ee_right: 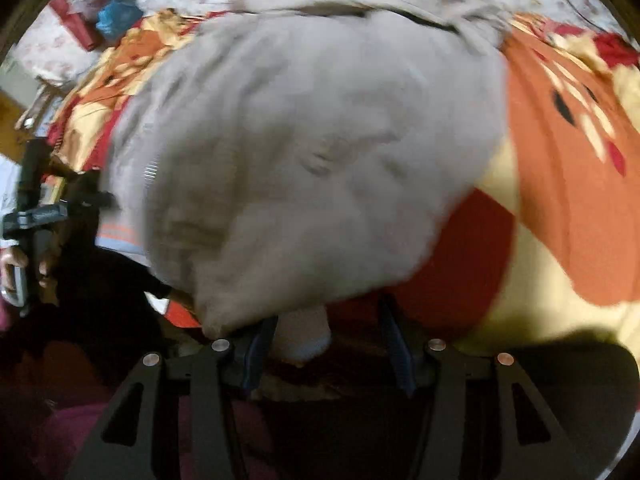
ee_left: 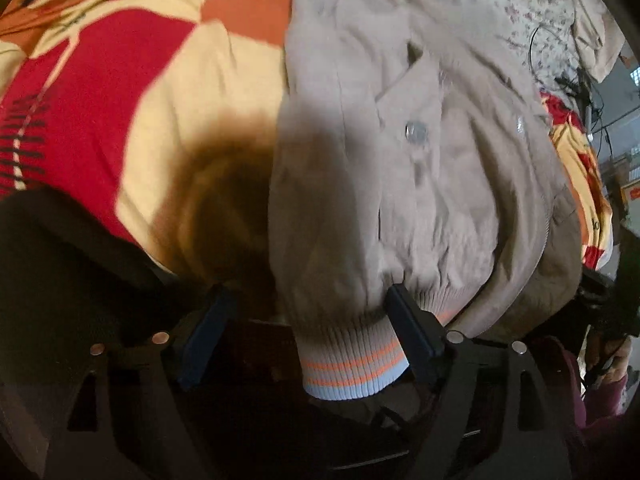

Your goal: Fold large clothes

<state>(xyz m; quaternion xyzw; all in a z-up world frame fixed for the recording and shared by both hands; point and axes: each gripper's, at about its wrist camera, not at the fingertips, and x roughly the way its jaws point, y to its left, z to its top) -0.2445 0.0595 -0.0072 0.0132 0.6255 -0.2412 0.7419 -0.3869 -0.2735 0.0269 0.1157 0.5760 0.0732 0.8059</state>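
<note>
A beige jacket with snap buttons lies on a bed; it also shows, blurred, in the right wrist view. Its ribbed hem, striped orange and pale blue, hangs between the wide-apart fingers of my left gripper, against the right finger. My right gripper is open too, with a pale ribbed bit of the jacket between its fingers, close to the left finger. The left gripper shows at the left of the right wrist view.
The bed is covered by a red, orange and cream patterned blanket, which also shows in the right wrist view. A floral sheet lies at the far side. Cables hang by the bed's right edge. Clutter and a blue bag sit far left.
</note>
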